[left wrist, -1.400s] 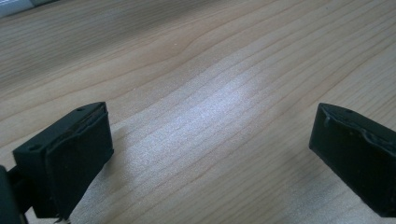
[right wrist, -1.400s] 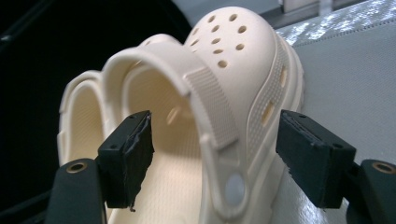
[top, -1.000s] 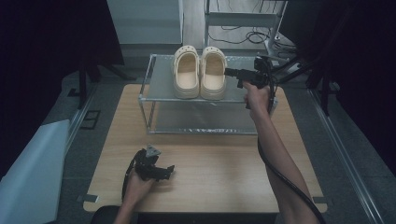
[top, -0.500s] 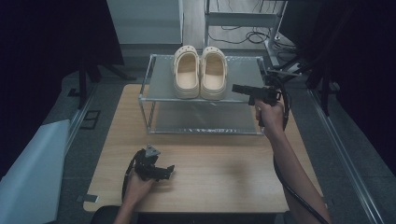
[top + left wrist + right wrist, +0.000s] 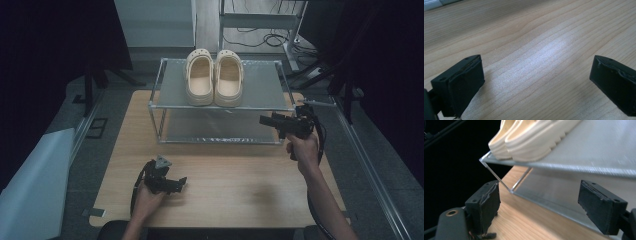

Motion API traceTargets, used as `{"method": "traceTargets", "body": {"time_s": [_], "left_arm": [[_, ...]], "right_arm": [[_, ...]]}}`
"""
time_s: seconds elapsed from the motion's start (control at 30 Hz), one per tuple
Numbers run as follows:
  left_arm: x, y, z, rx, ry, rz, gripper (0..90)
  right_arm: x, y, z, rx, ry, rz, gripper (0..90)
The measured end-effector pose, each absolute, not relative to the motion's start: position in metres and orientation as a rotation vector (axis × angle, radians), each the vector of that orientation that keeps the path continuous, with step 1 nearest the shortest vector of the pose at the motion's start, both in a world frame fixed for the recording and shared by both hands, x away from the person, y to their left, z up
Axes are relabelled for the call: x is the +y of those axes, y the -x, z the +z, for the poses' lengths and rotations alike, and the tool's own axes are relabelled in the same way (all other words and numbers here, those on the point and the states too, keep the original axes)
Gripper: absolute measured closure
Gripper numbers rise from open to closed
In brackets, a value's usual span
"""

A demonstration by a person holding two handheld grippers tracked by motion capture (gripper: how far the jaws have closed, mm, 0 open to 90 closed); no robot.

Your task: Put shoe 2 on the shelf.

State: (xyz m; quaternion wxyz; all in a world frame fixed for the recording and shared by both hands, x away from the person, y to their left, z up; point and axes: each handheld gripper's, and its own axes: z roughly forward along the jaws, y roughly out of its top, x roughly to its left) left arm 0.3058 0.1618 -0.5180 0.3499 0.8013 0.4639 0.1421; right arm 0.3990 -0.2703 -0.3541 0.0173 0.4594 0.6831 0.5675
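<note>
Dark surround, grey floor, cables behind the far edge; a wooden desk (image 5: 230, 200) carries a two-tier metal shoe rack (image 5: 260, 102) along its far half.

Left to right:

- Left gripper (image 5: 176, 183) is seen resting low near the near-left part of the desk, well apart from the rack. In the left gripper view the jaws stand wide apart, with nothing but bare woodgrain between them. It is judged idle; best left parked so the rack front is not crowded.
- Pair of cream clogs (image 5: 215, 77) is set on the rack's top shelf, left of the shelf's middle, side by side and touching or nearly so, heels toward the near edge of the shelf, toes toward the far edge. Both upright.
- Right gripper (image 5: 265, 120) is held in the air in front of the rack's right end, about level with the top shelf, pointed left along the rack front. In the right gripper view the jaws are spread wide and empty; the clog soles (image 5: 534, 142) are seen above and beyond them, the shelf edge (image 5: 564, 167) running across between.

Step in hand is judged to be work at the shelf with the right gripper, clogs apparently already placed; whether it is approaching or backing off cannot be told.

To do it well:
- Jaws should be kept above the front rail; a low path risks the shelf edge being hit.
- If a clog is to be taken, the near one should be gripped by the heel rim, jaws astride one wall.
- Neighbouring clog should not be nudged off the far edge.
- Cable should be kept clear of the rack's right post.
</note>
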Motion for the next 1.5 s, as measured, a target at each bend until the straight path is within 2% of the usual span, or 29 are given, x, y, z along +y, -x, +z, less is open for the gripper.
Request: {"method": "traceTargets", "body": {"time_s": [0.3,0.57,1.03,1.5], "left_arm": [[0.162,-0.305,-0.517,1.18,-2.068,0.362,0.0],[0.165,-0.305,-0.516,1.195,-2.042,0.34,0.0],[0.164,-0.304,-0.516,1.176,-2.047,0.357,0.0],[0.151,-0.302,-0.518,1.098,-2.117,0.41,0.0]], "right_arm": [[-0.287,-0.371,-0.38,2.129,-1.372,1.666,11.9],[-0.29,-0.348,-0.413,2.184,-1.332,1.49,0.4],[-0.275,-0.325,-0.478,2.307,-1.249,1.153,0.0],[-0.265,-0.326,-0.51,2.408,-1.169,0.932,0.0]]}}
